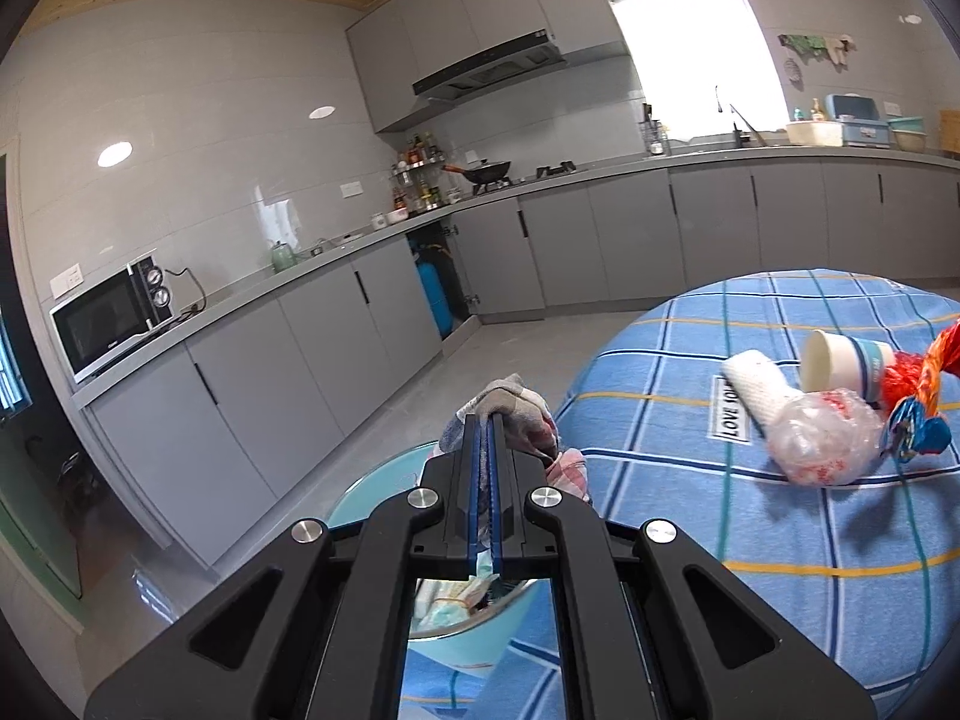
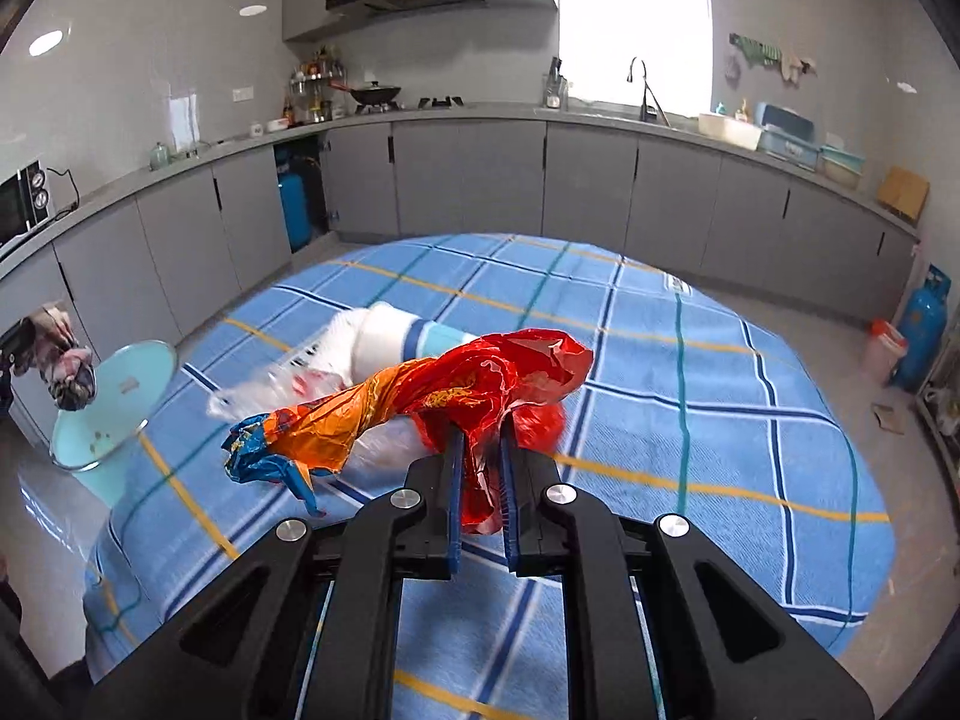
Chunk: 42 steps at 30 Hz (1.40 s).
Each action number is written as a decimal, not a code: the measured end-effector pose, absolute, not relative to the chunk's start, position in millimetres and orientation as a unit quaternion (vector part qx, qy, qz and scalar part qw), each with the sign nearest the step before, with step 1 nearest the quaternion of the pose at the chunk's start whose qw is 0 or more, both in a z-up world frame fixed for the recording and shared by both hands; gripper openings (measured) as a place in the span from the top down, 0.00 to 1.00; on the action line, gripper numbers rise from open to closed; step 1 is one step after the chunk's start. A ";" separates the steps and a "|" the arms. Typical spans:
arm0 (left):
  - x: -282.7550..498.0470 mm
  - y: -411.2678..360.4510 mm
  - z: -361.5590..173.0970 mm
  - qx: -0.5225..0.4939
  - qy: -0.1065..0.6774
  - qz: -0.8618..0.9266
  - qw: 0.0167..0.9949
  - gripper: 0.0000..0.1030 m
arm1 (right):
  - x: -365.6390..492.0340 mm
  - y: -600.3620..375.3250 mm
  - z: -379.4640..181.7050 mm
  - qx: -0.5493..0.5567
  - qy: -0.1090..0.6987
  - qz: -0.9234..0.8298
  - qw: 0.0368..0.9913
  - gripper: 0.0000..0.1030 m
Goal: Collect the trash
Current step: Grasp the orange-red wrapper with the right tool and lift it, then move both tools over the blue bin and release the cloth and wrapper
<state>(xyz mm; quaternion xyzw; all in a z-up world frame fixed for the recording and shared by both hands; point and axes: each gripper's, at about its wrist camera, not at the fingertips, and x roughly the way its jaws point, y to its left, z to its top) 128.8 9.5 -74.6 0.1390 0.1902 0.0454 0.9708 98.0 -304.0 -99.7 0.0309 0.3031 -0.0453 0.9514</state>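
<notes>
Left wrist view, left tongs [image 1: 485,420] clamping crumpled cloth [image 1: 516,414], bin [image 1: 360,498] half hidden, right tongs [image 2: 480,438] gripping red wrapper [image 2: 480,384].

We count one paper cup [image 1: 840,363], one clear plastic bag [image 1: 822,441], one white roll [image 1: 757,387] and one red-orange wrapper [image 2: 456,402] on one blue checked tablecloth [image 2: 690,396]. Beside it, one light-blue bin [image 2: 102,408]. One crumpled rag [image 1: 516,414]. Two gas cylinders: [image 2: 295,210] and [image 2: 921,330].
</notes>
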 end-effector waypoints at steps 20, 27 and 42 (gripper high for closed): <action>133.8 48.0 -57.5 0.107 0.189 0.072 0.974 0.98 | 129.9 -235.1 -73.7 0.009 0.267 0.020 0.964 0.89; 134.4 59.6 -55.3 0.099 0.189 0.078 0.974 0.98 | 144.1 -206.6 -68.6 0.000 0.260 0.049 0.964 0.89; 136.8 80.0 -52.1 0.093 0.191 0.101 0.972 0.98 | 168.9 -156.1 -66.9 -0.008 0.259 0.104 0.960 0.89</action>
